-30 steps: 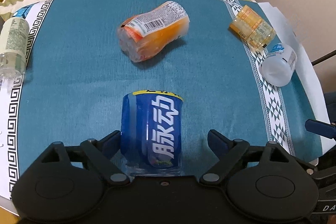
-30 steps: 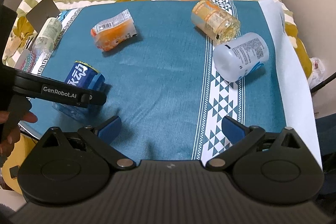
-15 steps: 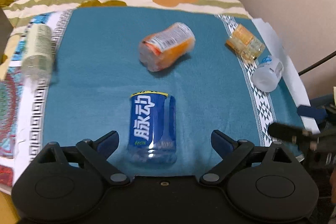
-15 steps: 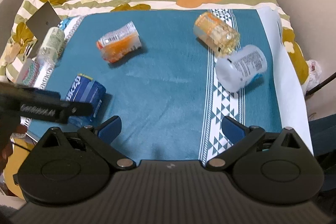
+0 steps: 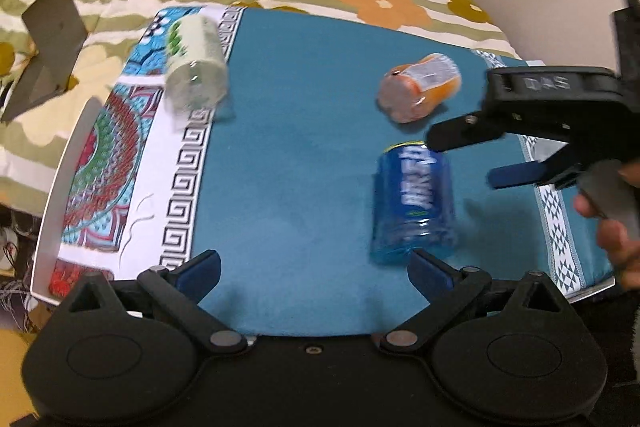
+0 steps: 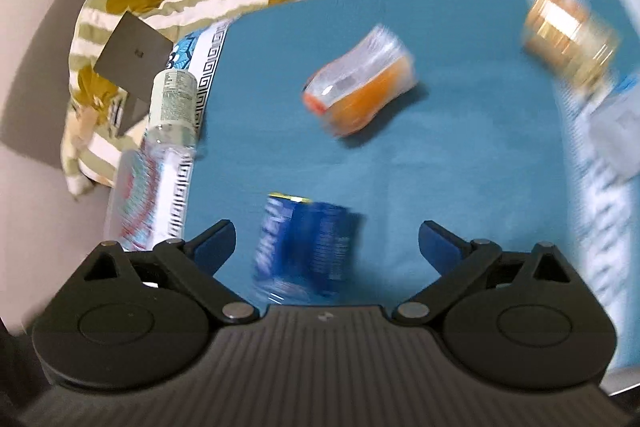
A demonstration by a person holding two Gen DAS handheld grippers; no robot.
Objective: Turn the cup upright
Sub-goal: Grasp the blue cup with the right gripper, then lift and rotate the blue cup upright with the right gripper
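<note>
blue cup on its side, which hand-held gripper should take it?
Right, probably. The blue cup lies between the right hand-held gripper's open fingers. The left hand-held gripper, also open, has it off by its right finger.

The cup (image 6: pixel 306 251) is laid on its side on the cloth (image 6: pixel 460 155) between the spread fingers of the right gripper (image 6: pixel 326 247). Beyond it a second cup (image 6: pixel 358 103) is laid, a third (image 6: pixel 568 35) far right, a bottle (image 6: pixel 172 107) far left
</note>
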